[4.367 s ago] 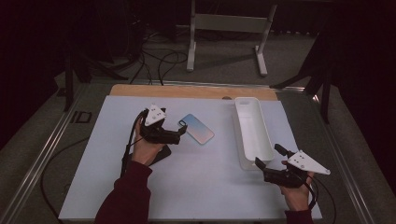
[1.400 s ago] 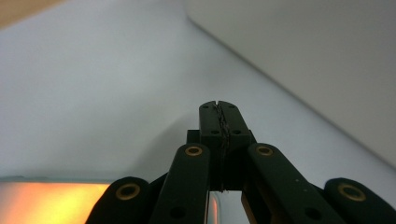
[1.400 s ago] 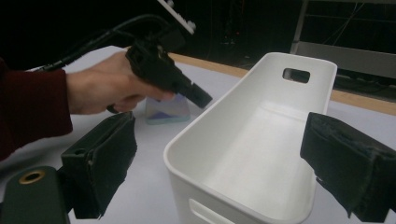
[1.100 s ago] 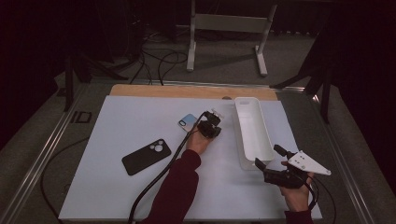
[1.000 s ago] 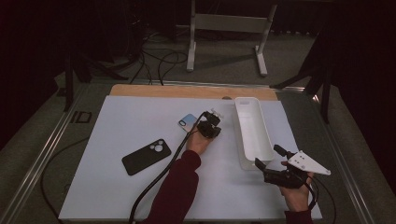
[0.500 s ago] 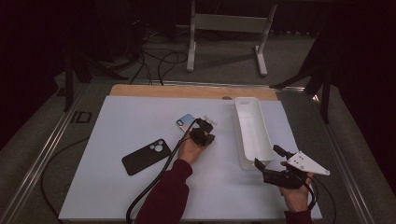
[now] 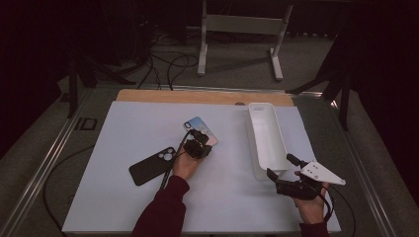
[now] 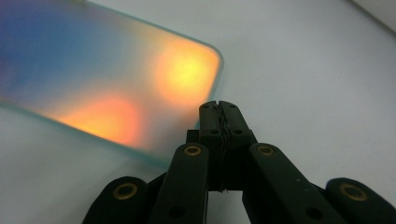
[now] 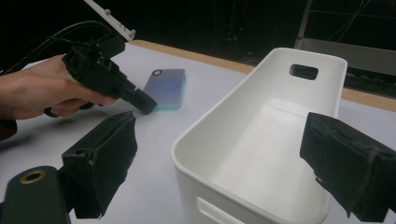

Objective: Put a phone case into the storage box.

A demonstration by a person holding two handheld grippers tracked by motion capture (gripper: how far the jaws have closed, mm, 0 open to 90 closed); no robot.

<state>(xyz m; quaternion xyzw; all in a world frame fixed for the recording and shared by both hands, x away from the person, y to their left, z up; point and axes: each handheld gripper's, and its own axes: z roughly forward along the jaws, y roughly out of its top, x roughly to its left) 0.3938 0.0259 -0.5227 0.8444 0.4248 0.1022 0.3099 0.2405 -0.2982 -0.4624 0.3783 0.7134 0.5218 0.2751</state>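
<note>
We note the white bin (image 7: 267, 138) sits at the mat's right side; its visible interior holds nothing. The iridescent phone case (image 7: 201, 130) lies flat left of the bin. Our left gripper (image 8: 219, 108) is pressed fully shut at the case's corner, gripping nothing. The right gripper (image 9: 219, 158) stands wide open before the bin's near end. The case's far end is blurred in the left gripper view.

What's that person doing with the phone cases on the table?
A person holds a gripper in each hand. The left gripper, shut with nothing between its fingers, has its tip at the edge of a colourful phone case lying flat on the white mat. A black phone case lies beside that hand. The right gripper waits open at the near end of the white bin.
</note>
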